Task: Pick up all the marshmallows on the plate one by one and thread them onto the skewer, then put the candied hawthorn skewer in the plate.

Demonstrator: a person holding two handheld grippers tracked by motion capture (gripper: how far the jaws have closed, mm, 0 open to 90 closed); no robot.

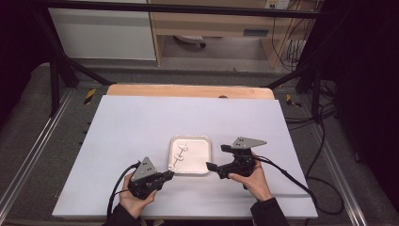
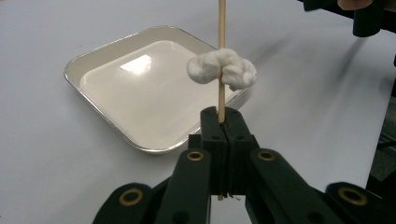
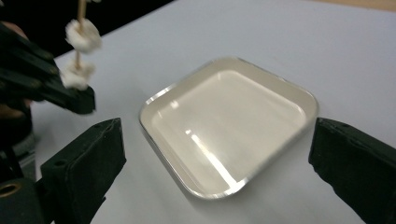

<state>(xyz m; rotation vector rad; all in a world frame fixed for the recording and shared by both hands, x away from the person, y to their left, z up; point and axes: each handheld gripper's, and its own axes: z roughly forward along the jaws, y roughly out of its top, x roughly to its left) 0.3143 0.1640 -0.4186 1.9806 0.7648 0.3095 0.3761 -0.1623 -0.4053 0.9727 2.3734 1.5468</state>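
The left gripper (image 1: 170,175) was clamped on a thin wooden skewer (image 2: 222,28) threaded with white marshmallow lumps (image 2: 222,70), held over the square white metal tray (image 1: 201,165). Right of the tray, the right gripper (image 1: 218,157) stood wide open and empty. A tilt could, I judged, slide the lumps off.

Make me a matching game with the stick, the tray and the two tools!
Things:
1. wooden stick
2. tray
3. left tool
4. right tool

States:
A. wide open, nothing in it
B. pinched shut on the stick
C. lying on the white table
D. poked through white fluffy lumps

Pairs: 1-D, 2-C, 3-B, 4-A
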